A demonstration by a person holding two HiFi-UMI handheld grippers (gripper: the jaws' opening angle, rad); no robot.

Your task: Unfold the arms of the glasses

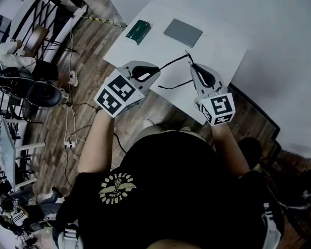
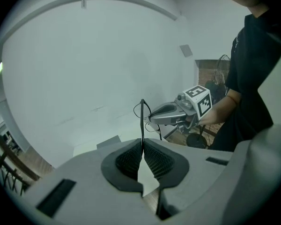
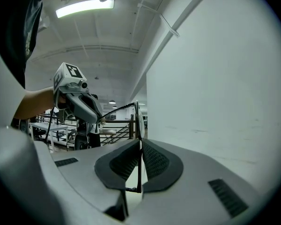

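- The glasses point(image 1: 172, 62) are up in the air between the two tools, over the near edge of the white counter point(image 1: 223, 40) and not touching it.
- The left tongs point(image 1: 156, 70) are pressed together on a thin black arm of the glasses. In the left gripper view the ribbed pads point(image 2: 154, 159) meet on that arm point(image 2: 142, 118), which rises straight up out of them.
- The right tongs point(image 1: 189, 64) are likewise clamped on the glasses. In the right gripper view a slim dark part of the glasses point(image 3: 137, 116) stands upright in the narrow slit between the pads point(image 3: 154, 161).
- From the head view, one arm runs as a straight dark line from the left tongs up to the right tongs. A second arm curves loosely below it, nearer the person.
- Each tool shows in the other's view: the right one with its marker cube point(image 2: 178, 111), and the left one held in a hand point(image 3: 79, 102).
- On the far part of the counter lie a green box point(image 1: 138, 30) and a grey flat case point(image 1: 183, 32), apart from each other and well apart from the glasses.
- A wooden floor point(image 1: 93, 45) shows beside the counter.
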